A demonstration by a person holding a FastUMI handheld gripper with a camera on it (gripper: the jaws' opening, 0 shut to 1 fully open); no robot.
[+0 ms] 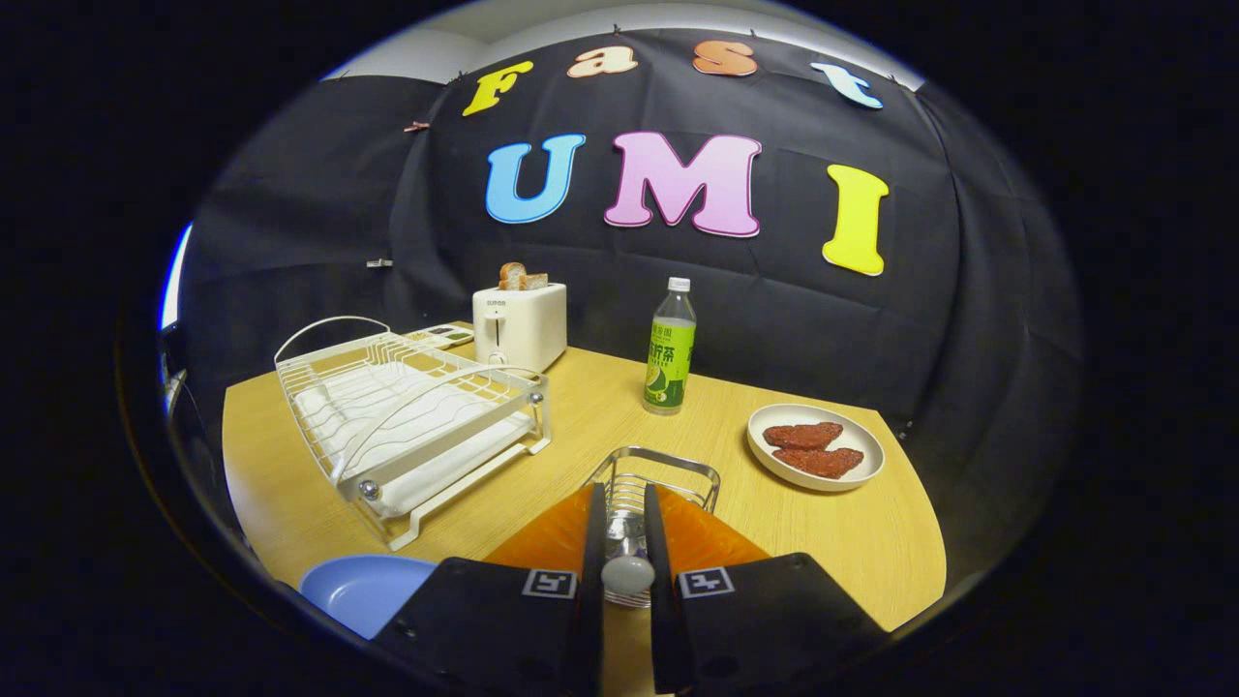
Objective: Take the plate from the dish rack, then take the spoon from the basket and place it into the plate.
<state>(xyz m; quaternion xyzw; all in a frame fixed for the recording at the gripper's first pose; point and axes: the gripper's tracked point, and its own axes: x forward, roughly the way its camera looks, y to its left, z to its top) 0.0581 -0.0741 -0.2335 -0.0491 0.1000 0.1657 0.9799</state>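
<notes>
While the blue plate [363, 590] lies flat on the table [581, 426] at the lower left of the frame, out of the rack and just left of the tongs [624, 528], the white wire dish rack [411, 416] stands above it in the left middle, with no dishes in it. Behind the rack, near the wall, sits a white toaster [520, 324] with slices of bread [521, 277] sticking out of its top. At the bottom centre the tongs are drawn close together, both fingers [592, 542] pressing on the spoon [627, 571], whose rounded silver end shows between them close to the camera. Just ahead of the fingertips stands the wire basket [658, 479]; whether the spoon's far end is still inside it I cannot tell. Beyond the basket, at centre, a green-labelled bottle [670, 348] stands upright. In the right middle a white dish [816, 447] holds two reddish-brown pieces of food [811, 448].
</notes>
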